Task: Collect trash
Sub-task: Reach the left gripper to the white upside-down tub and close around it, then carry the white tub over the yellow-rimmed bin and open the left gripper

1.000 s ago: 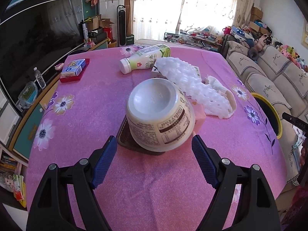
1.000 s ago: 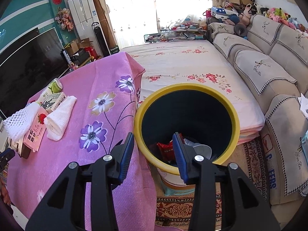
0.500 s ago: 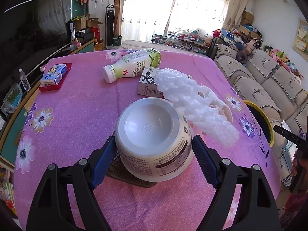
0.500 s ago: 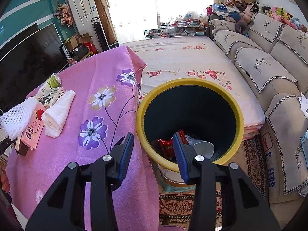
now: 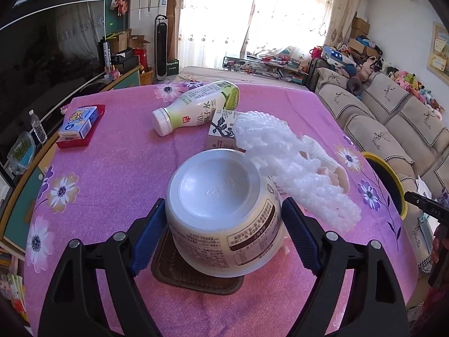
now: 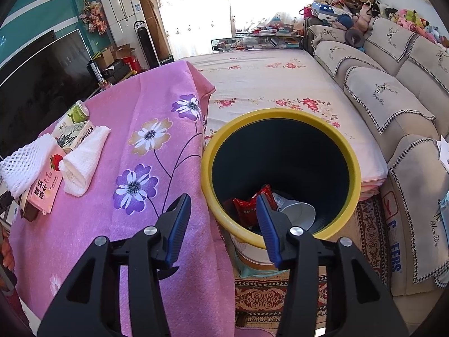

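Observation:
My left gripper is closed around a white paper noodle bowl, which lies on its side with its base toward the far side, over a brown tray. White foam netting leans against the bowl. A milk bottle and a small carton lie beyond it. My right gripper is open and empty at the table's edge, over the near rim of the yellow trash bin, which holds a red wrapper and a white cup.
A pink flowered cloth covers the table. A blue box on a red tray sits at the far left. A rolled white towel and a pink carton lie on the table. A sofa is at the right.
My left gripper moved forward and its fingers closed in on the noodle bowl. The right gripper drifted slightly, staying open over the bin's rim.

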Tool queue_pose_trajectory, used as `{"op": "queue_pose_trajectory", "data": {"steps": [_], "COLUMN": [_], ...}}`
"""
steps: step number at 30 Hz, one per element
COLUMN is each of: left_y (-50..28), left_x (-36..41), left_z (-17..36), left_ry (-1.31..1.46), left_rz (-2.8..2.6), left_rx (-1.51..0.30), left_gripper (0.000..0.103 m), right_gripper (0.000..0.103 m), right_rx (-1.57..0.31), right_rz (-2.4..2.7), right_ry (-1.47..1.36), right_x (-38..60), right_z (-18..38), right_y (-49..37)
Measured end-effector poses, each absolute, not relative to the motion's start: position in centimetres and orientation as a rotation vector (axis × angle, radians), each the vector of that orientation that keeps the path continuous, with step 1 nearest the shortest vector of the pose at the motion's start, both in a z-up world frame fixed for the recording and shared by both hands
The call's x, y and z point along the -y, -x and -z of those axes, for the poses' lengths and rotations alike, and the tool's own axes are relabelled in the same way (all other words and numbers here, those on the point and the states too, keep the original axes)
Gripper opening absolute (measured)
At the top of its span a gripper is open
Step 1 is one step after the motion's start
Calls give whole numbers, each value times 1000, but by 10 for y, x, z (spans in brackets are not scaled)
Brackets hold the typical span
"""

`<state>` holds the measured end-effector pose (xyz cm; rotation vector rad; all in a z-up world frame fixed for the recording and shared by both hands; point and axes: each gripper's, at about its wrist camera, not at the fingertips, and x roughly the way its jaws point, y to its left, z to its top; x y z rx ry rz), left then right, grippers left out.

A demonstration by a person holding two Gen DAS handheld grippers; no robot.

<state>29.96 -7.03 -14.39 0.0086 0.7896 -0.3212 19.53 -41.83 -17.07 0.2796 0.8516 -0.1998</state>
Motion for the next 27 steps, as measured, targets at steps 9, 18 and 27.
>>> {"op": "queue_pose_trajectory", "data": {"steps": [9,18,27], "left_y": [-268,-191,-168], "left_x": [50,48,146], "left_z": [130,103,83], "left_ry": [-31,-101,-152], "left_rz": [272,313,592], "left_rx": [-761,-743,-712], "left_gripper": [81,81,81], "right_gripper": [46,46,46], "right_rx": [-847,-833,-777], "right_rz": [175,149,170], "right_ry": [-277,-286,-300], "right_x": [413,407,420], "right_z": [170,169,154], "right_y": [-192,-187,-160]}}
